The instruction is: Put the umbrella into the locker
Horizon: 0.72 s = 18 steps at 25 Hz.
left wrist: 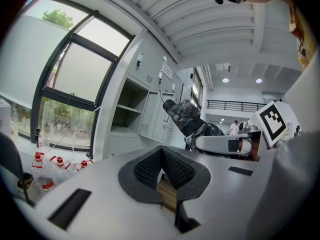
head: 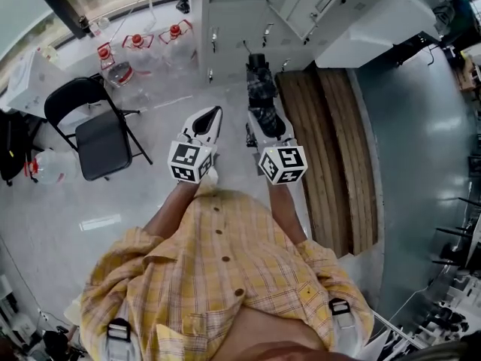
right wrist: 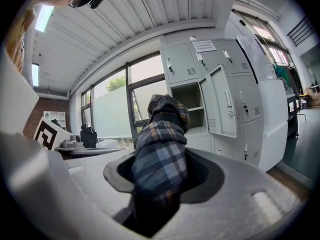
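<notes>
A folded plaid umbrella (head: 261, 89) sticks forward out of my right gripper (head: 264, 120), whose jaws are shut on its lower part. In the right gripper view the umbrella (right wrist: 162, 134) fills the gap of the right gripper (right wrist: 162, 161) and points at a grey locker bank with one open compartment (right wrist: 191, 103) and its open door (right wrist: 223, 108). My left gripper (head: 213, 116) is beside it on the left, shut and holding nothing. The left gripper view shows the left gripper (left wrist: 161, 158) with pads together, the umbrella (left wrist: 186, 118) at right, and the open locker (left wrist: 128, 111) ahead.
A black folding chair (head: 96, 132) stands on the floor at left. Several clear bottles with red caps (head: 140, 45) line the window wall. A long wooden bench (head: 334, 149) runs along the right beside the lockers (head: 229, 28).
</notes>
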Motion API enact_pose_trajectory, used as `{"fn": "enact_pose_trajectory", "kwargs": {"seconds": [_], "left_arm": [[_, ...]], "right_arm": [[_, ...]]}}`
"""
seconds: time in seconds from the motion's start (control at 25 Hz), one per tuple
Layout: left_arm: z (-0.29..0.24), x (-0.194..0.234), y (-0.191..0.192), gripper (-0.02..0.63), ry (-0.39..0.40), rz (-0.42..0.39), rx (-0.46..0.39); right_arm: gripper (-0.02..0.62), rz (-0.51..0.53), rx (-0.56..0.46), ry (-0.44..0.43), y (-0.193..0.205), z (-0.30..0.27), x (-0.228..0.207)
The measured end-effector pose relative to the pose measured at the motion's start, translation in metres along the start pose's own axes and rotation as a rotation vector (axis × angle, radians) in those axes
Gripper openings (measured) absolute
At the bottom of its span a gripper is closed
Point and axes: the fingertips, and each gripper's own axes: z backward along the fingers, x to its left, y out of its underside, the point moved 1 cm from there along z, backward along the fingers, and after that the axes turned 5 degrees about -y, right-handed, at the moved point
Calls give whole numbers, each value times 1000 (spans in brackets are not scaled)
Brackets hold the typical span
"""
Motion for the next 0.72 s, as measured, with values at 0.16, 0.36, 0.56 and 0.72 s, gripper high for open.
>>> {"fn": "enact_pose_trajectory", "kwargs": {"seconds": [0.16, 0.36, 0.56, 0.72], "left_arm": [[-28, 28, -15, 4, 12, -10, -6], [-56, 60, -32, 3, 25, -25, -15], [-78, 88, -40, 3, 27, -21, -15], [-90, 98, -37, 3, 30, -14, -3]], "right_arm": [[195, -1, 3, 6, -13, -41, -10], [195, -9, 2, 9, -25, -85, -20], [195, -14, 2, 12, -34, -118, -27], [196, -22, 9, 17, -33, -133, -35]]}}
